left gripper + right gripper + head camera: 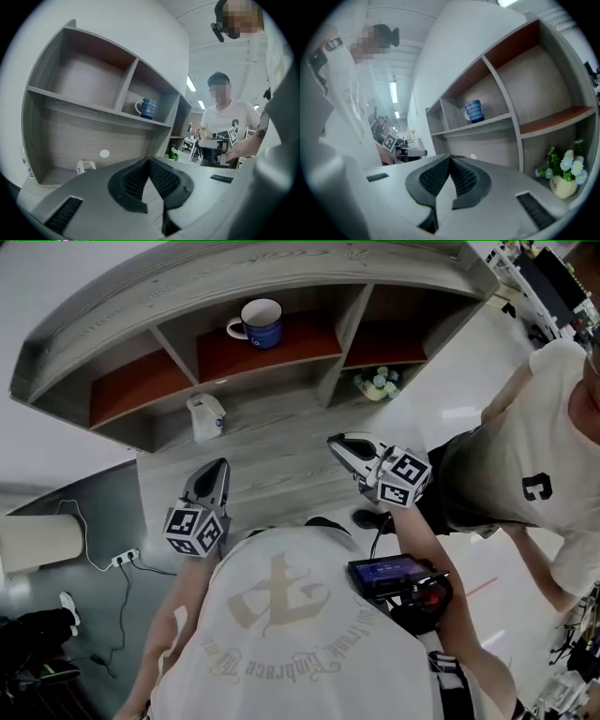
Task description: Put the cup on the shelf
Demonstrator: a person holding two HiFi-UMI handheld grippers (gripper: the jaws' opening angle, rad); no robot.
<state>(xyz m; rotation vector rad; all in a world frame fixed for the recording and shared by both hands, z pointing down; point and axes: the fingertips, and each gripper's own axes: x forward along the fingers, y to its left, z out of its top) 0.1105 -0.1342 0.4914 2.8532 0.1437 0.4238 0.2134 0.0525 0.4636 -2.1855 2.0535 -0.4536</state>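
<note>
head view: the blue cup point(262, 322) already sits in the middle upper compartment of the shelf point(281, 263), upright, mouth up, long axis vertical, handle toward the picture's left. left gripper point(220, 467) and right gripper point(337, 442) hang over the table point(272, 427), well apart from it.

left gripper view: jaws pressed together, nothing in them.

right gripper view: same deal, jaws closed and empty.

looks ceramic, so i'd guess stiff, a bit heavy, slick glaze, breakable. pinch the rim wall or the handle.
</note>
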